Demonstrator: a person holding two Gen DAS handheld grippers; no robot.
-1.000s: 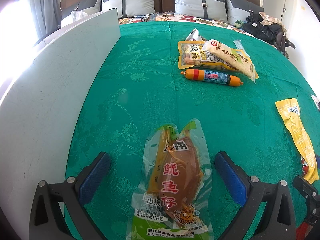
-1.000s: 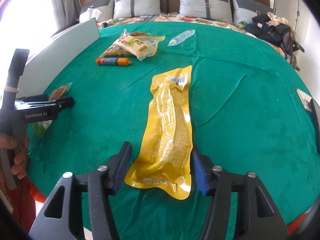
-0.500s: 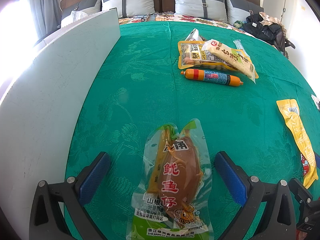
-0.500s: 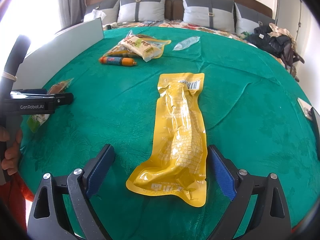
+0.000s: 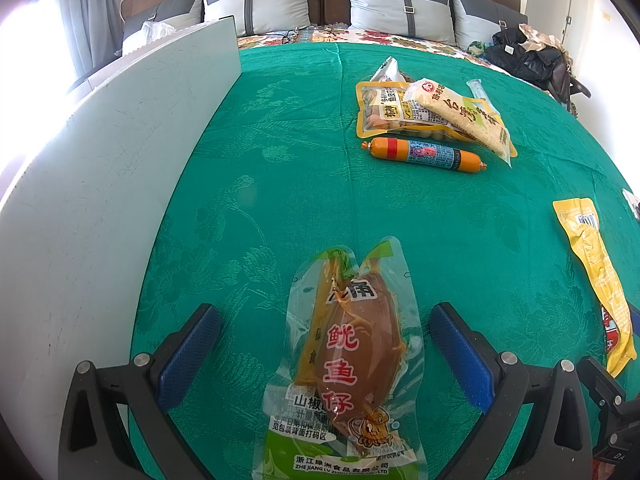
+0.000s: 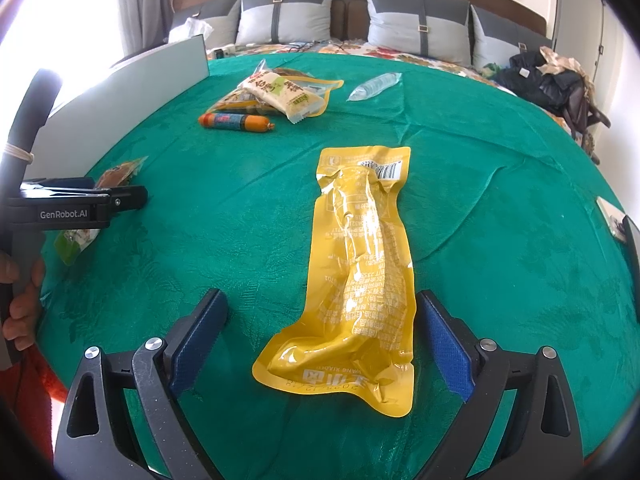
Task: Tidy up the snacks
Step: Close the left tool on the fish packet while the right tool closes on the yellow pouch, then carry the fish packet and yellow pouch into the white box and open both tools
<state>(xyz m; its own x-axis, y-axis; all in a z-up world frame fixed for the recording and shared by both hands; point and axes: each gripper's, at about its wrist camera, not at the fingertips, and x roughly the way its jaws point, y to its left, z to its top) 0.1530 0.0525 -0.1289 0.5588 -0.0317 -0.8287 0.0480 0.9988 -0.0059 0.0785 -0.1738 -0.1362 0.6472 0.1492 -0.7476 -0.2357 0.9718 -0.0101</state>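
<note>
Two grippers hover over a green cloth (image 5: 400,208), jaws spread wide, pads touching nothing. Between the left gripper's (image 5: 325,332) fingers lies a clear squid pack (image 5: 352,360) reading "鱿鱼仔". Between the right gripper's (image 6: 322,328) lies a yellow pouch (image 6: 360,264), barcode at its far end. "GenRobot.AI" marks the left gripper's side. A sausage (image 5: 424,155) lies far off.

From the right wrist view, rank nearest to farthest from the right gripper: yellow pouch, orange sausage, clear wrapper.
1. Yellow pouch, lying between the open right gripper fingers.
2. Orange sausage, far left.
3. Clear wrapper, farthest, up centre-right by the bedding.
</note>
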